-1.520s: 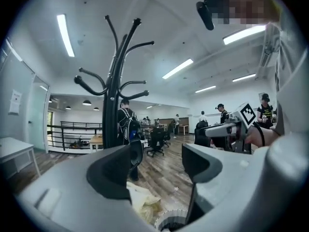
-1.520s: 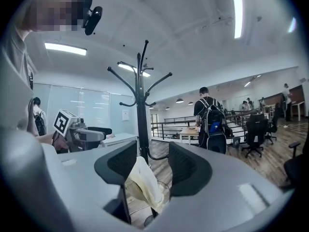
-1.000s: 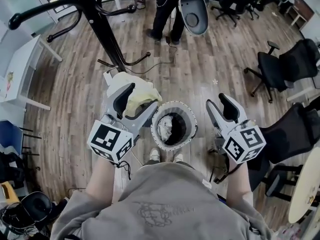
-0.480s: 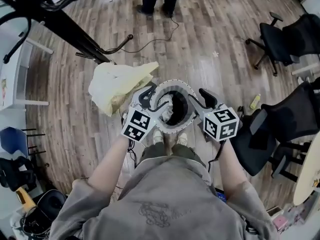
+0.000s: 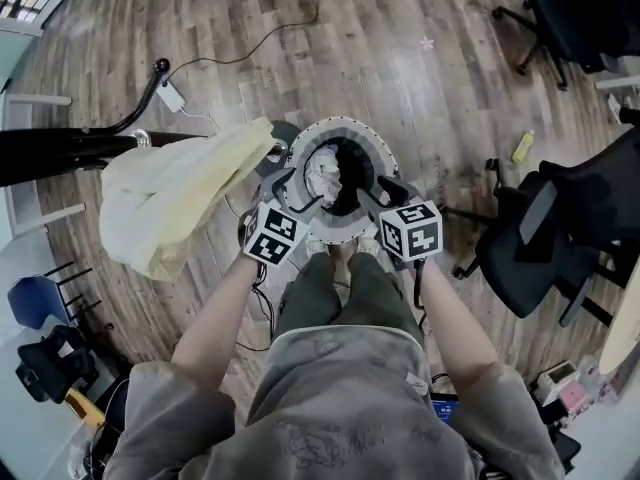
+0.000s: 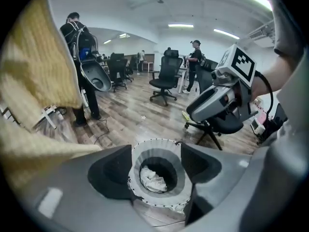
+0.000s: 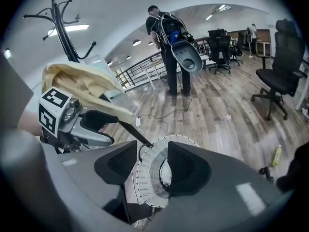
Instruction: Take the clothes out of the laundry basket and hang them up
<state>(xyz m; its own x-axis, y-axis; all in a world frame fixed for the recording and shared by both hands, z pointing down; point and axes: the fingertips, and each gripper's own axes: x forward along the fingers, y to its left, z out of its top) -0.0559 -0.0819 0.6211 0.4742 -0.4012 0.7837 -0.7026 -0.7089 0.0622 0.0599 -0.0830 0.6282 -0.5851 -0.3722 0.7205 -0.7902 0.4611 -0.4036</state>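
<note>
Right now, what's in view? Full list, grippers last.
round grey-white pleated laundry basket: 1, on the wood floor at the person's feet
crumpled white garment: 1, inside the basket
pale yellow garment: 1, draped at the rack, left of the basket
black metal coat rack: 1, far left
black office chairs: at least 2, right side
yellow-green bottle: 1, on the floor to the right
standing bystanders: 2, dark clothes, background
left gripper: 1, grey, jaws apart, empty, over the basket
right gripper: 1, grey, jaws apart, empty, over the basket
</note>
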